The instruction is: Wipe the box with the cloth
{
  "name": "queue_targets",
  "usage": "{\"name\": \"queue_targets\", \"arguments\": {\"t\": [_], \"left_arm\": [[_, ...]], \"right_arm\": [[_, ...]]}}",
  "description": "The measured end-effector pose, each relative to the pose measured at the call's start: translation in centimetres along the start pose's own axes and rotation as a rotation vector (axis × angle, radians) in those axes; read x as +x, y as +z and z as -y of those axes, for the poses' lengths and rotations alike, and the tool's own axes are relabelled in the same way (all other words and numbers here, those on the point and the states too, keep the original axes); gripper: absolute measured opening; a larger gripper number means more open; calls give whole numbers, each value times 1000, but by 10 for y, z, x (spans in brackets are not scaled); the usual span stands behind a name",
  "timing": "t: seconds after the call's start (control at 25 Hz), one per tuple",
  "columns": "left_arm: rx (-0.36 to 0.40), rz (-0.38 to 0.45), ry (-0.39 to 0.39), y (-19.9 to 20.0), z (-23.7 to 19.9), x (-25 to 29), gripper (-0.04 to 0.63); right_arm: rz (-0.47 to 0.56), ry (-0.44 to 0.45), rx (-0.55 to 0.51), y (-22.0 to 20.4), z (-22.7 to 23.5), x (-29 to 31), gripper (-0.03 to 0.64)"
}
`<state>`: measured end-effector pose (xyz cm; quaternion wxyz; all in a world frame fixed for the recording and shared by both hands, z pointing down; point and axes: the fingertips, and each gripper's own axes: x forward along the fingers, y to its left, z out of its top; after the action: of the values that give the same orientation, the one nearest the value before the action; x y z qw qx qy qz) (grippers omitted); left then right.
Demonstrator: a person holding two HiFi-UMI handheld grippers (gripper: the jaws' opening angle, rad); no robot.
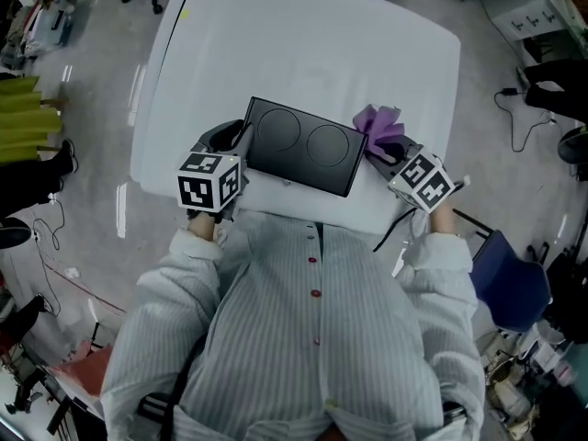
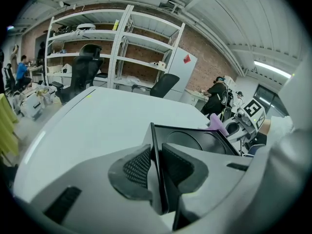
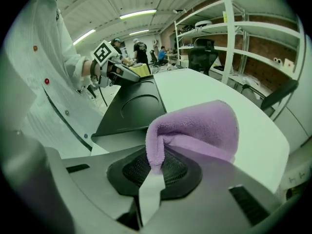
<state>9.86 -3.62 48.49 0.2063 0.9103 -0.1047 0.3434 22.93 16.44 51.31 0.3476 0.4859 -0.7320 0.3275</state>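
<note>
A flat black box (image 1: 303,145) with two round recesses lies near the front edge of the white table (image 1: 303,44). My left gripper (image 1: 233,138) is shut on the box's left edge; in the left gripper view (image 2: 157,167) the thin black wall (image 2: 155,145) stands between the pads. My right gripper (image 1: 390,151) sits at the box's right side, shut on a purple cloth (image 1: 379,125). In the right gripper view (image 3: 153,172) the cloth (image 3: 200,128) bulges out over the jaws, just beside the box (image 3: 134,106) and over the table.
A blue chair (image 1: 510,278) stands on the floor at the right, with cables beside it. Yellow material (image 1: 18,118) lies at the left. Metal shelves (image 2: 122,48) and office chairs stand beyond the table's far side, with people in the background.
</note>
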Motion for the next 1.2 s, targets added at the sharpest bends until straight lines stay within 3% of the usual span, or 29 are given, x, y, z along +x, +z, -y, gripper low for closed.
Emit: {"name": "queue_targets", "arguments": {"t": [0.2,0.44,1.2], "left_arm": [[13,-11,-42,0,-1,1,55],[17,-24,-103,-1,0,1,55],[53,-50,-206,-2,1,4,70]], "right_arm": [[29,-70,58,-4,-20,5,41],[69,-75,173,-10,-49,5,41],[94,-95,356,-28,-117,10,41]]}}
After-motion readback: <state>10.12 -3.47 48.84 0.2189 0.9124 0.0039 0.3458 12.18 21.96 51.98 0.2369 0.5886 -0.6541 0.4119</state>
